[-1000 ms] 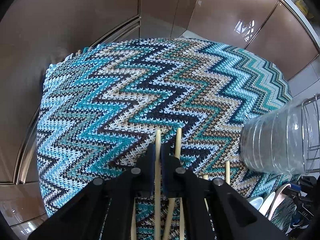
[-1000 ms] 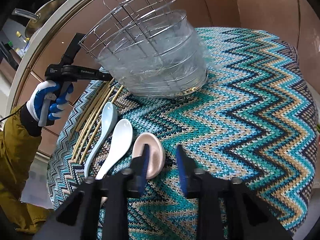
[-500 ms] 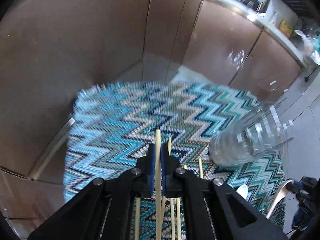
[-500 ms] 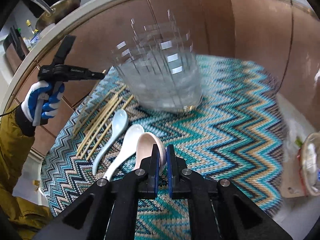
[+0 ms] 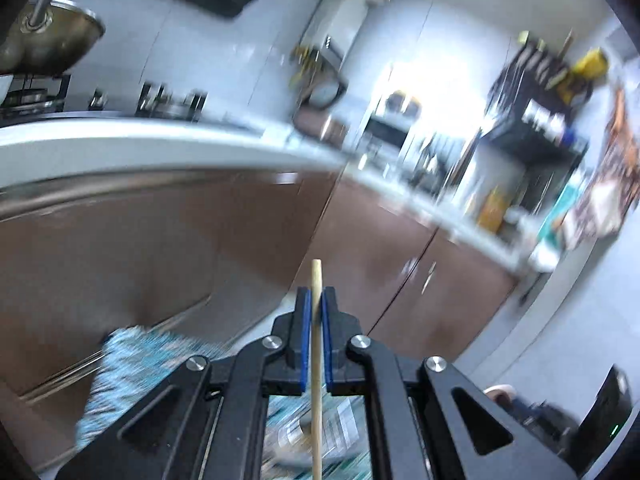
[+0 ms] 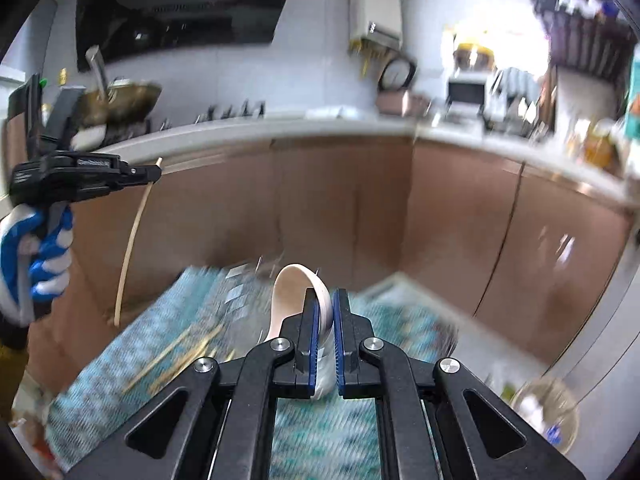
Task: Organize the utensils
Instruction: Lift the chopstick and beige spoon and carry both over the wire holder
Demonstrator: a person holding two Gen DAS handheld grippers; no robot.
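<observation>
A slim, pale wooden chopstick (image 5: 316, 344), round and straight, runs up between the blue pads of the left gripper (image 5: 316, 300), its blunt tip poking just past the fingertips. The right gripper (image 6: 325, 300) carries a smooth, glossy ceramic spoon (image 6: 298, 292), cream-pink, its deep oval bowl curling up ahead of the fingers. Below both lies a knitted zigzag cloth (image 6: 168, 320) in teal, white and tan, smeared by motion, with more chopsticks (image 6: 176, 354) scattered on it. Brown, glossy cabinet doors (image 6: 352, 208) under a pale countertop (image 6: 248, 130) fill the background; a brass-coloured pan (image 6: 120, 100) sits on the counter. Both grippers are raised clear of the cloth. The left jaws are clenched on the chopstick; the right jaws are nearly closed, pinching the spoon's rim.
</observation>
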